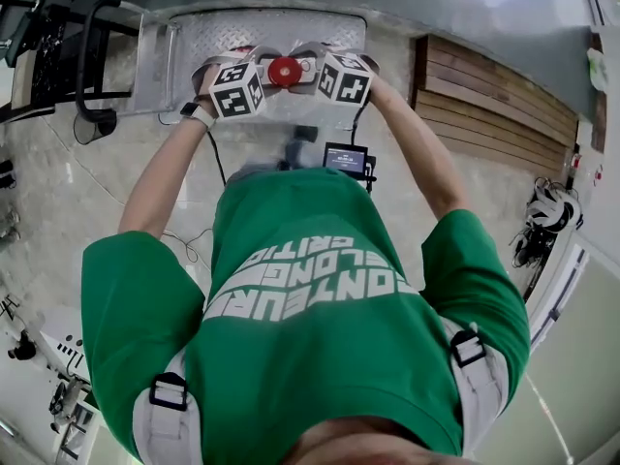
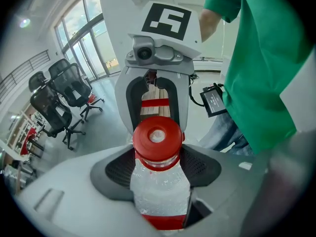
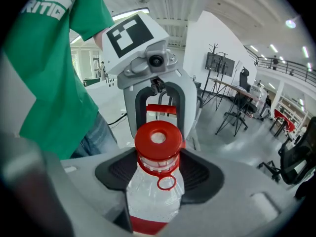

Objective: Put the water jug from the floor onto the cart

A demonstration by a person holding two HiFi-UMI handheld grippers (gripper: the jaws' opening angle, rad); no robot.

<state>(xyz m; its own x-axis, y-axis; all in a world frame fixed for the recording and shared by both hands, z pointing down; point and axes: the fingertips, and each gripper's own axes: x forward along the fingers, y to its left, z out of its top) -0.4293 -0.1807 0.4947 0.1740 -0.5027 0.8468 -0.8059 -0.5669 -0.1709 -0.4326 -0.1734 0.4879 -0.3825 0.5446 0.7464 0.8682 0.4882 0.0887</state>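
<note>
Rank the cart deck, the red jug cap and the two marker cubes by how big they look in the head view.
Largest: cart deck.
Then left marker cube and right marker cube, alike, unranked.
Smallest: red jug cap.

The water jug (image 2: 160, 186) is clear plastic with a dull, pebbled wall, topped by a glossy red plastic cap (image 2: 157, 136). Smooth matt grey plastic shells form the left gripper (image 2: 159, 169) and right gripper (image 3: 158, 174), lined with black ribbed pads (image 2: 116, 169). The cart (image 1: 262, 29) has a deck of bright diamond-tread metal. The wall panel (image 1: 494, 100) is slatted wood. The person's T-shirt (image 1: 320, 347) is green cloth.
</note>
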